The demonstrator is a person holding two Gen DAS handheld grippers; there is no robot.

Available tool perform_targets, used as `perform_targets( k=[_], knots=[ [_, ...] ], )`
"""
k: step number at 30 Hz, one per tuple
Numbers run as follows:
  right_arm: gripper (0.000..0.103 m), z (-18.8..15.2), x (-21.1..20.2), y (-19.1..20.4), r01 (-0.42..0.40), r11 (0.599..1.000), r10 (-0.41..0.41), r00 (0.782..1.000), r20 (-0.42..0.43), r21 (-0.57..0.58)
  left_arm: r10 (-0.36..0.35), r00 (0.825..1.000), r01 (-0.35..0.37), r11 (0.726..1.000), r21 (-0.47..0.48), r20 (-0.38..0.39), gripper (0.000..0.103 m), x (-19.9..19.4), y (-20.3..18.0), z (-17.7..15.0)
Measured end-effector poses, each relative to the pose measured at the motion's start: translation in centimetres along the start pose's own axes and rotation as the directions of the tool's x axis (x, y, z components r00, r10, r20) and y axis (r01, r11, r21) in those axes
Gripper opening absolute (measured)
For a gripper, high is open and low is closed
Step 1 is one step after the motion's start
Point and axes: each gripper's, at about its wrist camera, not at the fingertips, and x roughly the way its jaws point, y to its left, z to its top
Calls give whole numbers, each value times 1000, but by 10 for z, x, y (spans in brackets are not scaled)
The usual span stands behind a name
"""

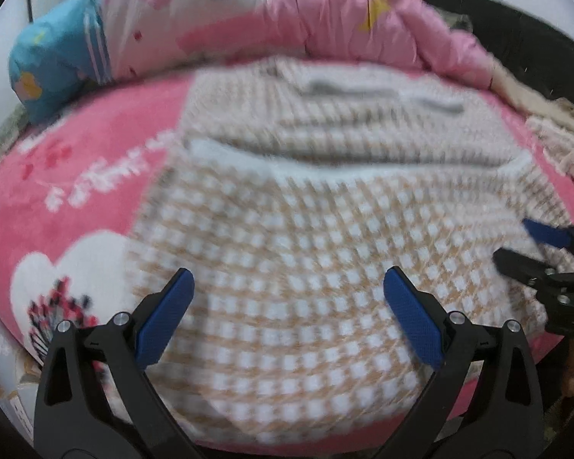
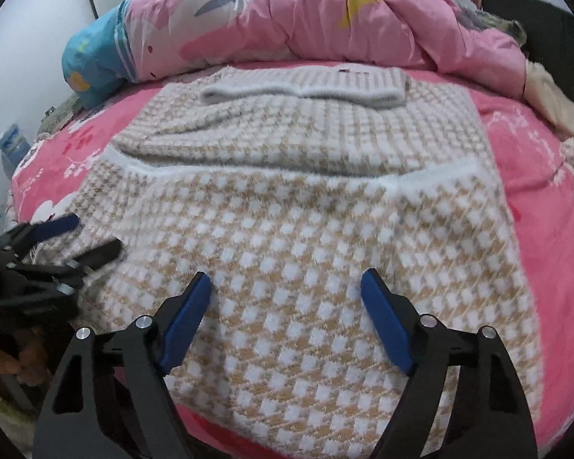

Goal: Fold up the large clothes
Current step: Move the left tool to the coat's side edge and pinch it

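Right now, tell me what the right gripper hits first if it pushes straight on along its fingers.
Most likely the checked sweater: the open right gripper points down at its near half, with nothing between, though depth is unclear.

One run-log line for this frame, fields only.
garment: checked sweater flat on pink bedspread, sleeves folded in | left gripper: open, empty | right gripper: open, empty | fold: partial

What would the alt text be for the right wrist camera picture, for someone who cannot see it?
A tan and white checked sweater lies spread on a pink bed cover, its sleeves folded across its chest. The right gripper hovers open over its lower part, holding nothing, with the left gripper at the garment's left edge. A rumpled pink quilt lies behind.
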Motion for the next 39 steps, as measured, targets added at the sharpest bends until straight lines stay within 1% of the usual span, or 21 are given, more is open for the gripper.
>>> perform_targets(
  k=[2,4,6,8,9,10,11,13,16,19,23,25,27,29,31,33,34,35,36,37,39],
  knots=[
    [77,-1,1,0,-7,1000,7,1000,8,-10,-2,998,2,1000,-6,64,96,-13,16,2],
    [77,-2,2,-1,-19,1000,19,1000,14,-13,4,995,-1,999,-32,98,96,-19,38,7],
    [76,-3,2,-4,-37,999,37,999,20,-7,2,995,4,998,-57,103,95,-19,55,12],
    [76,-4,2,-6,-51,999,51,998,25,-2,-27,994,36,996,-78,109,95,-18,67,17],
    [76,-5,2,-7,-56,998,56,998,27,-2,-48,993,58,994,-88,111,93,-16,71,19],
    [76,-5,2,-7,-60,998,60,998,29,-4,-77,991,88,991,-99,111,86,-15,77,20],
    [76,-5,2,-7,-62,998,63,998,30,-8,-100,989,112,988,-105,106,81,-11,81,23],
    [75,-6,1,-8,-69,998,69,997,32,-10,-127,989,135,984,-114,75,70,0,78,28],
    [75,-6,2,-9,-80,997,80,996,33,-11,-164,986,167,979,-113,39,58,12,70,31],
    [75,-5,2,-9,-81,997,82,996,32,-12,-175,984,176,977,-124,24,57,19,64,32],
    [75,-6,2,-10,-84,996,85,996,31,-15,-154,988,149,972,-180,-14,55,36,74,38],
    [75,-6,3,-9,-85,996,85,996,31,-16,-178,984,168,963,-212,-30,54,44,79,40],
    [75,-5,4,-10,-89,996,89,996,28,-19,-223,973,204,947,-249,-51,51,54,84,41],
    [75,-5,4,-10,-92,996,93,995,24,-20,-261,964,239,931,-276,-44,50,56,86,42],
    [75,-4,4,-10,-92,996,92,996,18,-21,-338,941,325,899,-292,9,50,48,88,42],
    [75,-3,5,-8,-85,996,86,996,10,-24,-385,922,382,884,-270,42,50,40,85,42],
    [75,-2,5,-8,-85,996,85,996,-10,-35,-403,914,401,881,-250,48,50,37,83,42],
    [75,-2,6,-7,-81,996,81,997,-12,-38,-401,915,399,889,-225,35,50,37,78,41],
    [76,-1,6,-7,-80,996,80,997,-13,-41,-387,922,381,900,-212,13,50,39,75,41],
    [76,-1,7,-6,-79,996,79,997,-14,-42,-364,931,354,911,-210,-14,50,44,73,40],
    [76,-1,7,-6,-77,996,77,997,-15,-39,-340,939,318,918,-238,-54,50,54,75,39]
  ],
)
